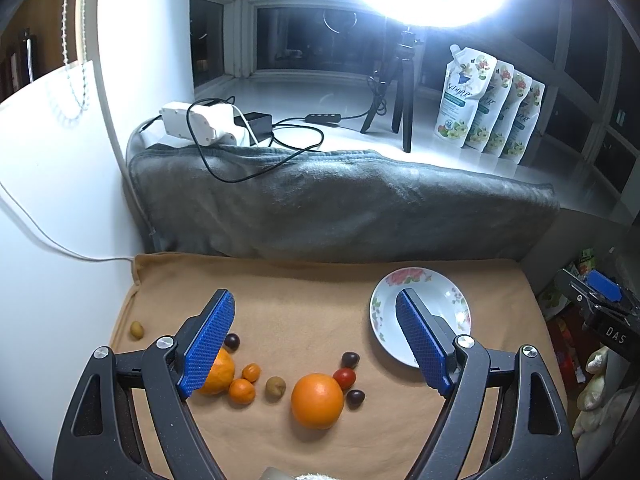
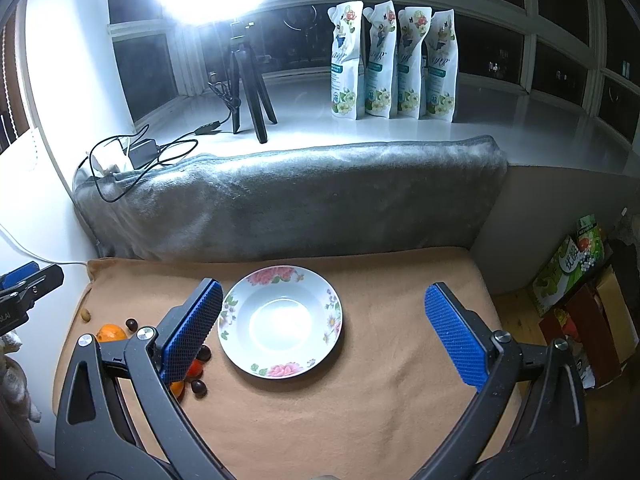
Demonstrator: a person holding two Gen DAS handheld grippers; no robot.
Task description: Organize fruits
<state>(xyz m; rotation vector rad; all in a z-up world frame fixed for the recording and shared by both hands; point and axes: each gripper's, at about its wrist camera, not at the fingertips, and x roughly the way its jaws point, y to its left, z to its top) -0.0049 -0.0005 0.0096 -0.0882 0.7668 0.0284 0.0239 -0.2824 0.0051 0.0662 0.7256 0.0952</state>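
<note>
On the tan cloth (image 1: pixel 304 300) lie a large orange (image 1: pixel 317 401), a second orange (image 1: pixel 218 372) partly behind my left finger, two small tangerines (image 1: pixel 242 391), a red tomato (image 1: pixel 345 377), dark grapes (image 1: pixel 350 359) and brownish fruits (image 1: pixel 275 388), one far left (image 1: pixel 137 329). A flowered white plate (image 2: pixel 280 320) sits empty to their right. My left gripper (image 1: pixel 316 340) is open above the fruits. My right gripper (image 2: pixel 324 332) is open above the plate; it also shows at the left wrist view's right edge (image 1: pixel 600 304).
A folded grey blanket (image 1: pixel 340 200) borders the cloth's far side. Behind it on the white sill stand a ring-light tripod (image 1: pixel 400 92), cables with a power adapter (image 1: pixel 208 120) and several pouches (image 2: pixel 392 64). Boxes (image 2: pixel 572 280) stand to the right of the cloth.
</note>
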